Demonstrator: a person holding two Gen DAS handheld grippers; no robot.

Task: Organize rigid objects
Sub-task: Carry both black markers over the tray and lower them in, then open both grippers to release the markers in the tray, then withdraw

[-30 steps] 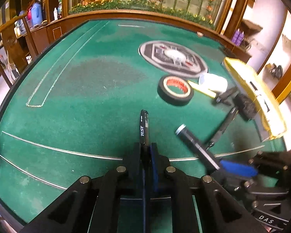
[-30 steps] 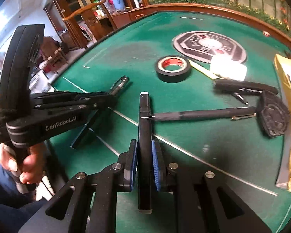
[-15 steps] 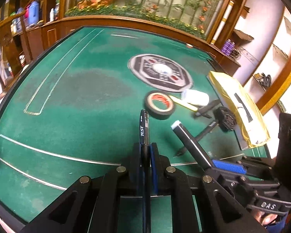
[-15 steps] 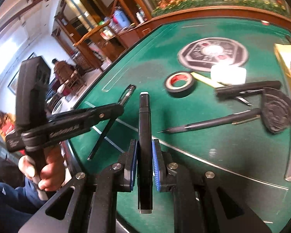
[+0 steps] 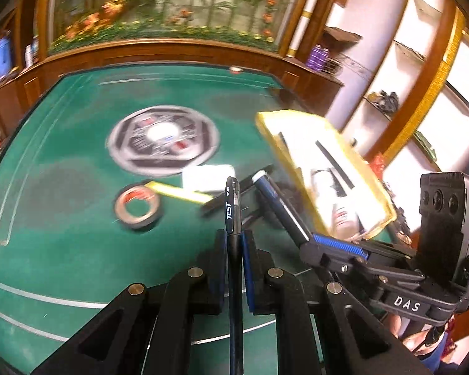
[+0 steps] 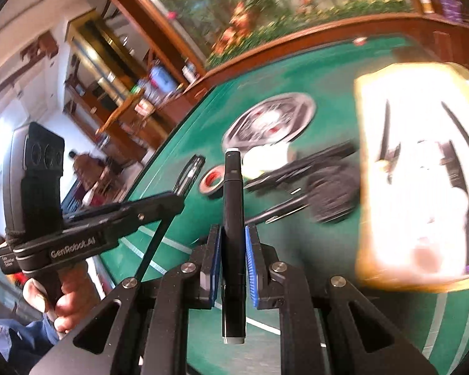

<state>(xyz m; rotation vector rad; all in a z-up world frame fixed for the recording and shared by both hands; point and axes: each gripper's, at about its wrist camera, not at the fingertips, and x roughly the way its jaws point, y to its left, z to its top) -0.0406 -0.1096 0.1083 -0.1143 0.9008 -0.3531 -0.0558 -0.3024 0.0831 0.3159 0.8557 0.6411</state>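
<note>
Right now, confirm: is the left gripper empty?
No. The left gripper is shut on a black pen marked TEST.

Black left tool [image 5: 234,243] and right tool [image 6: 231,250], blue pads, silver screws

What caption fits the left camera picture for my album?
Left claw holding a slim black "TEST" pen above the green felt table, near a yellow-rimmed tray and black tape roll.
</note>
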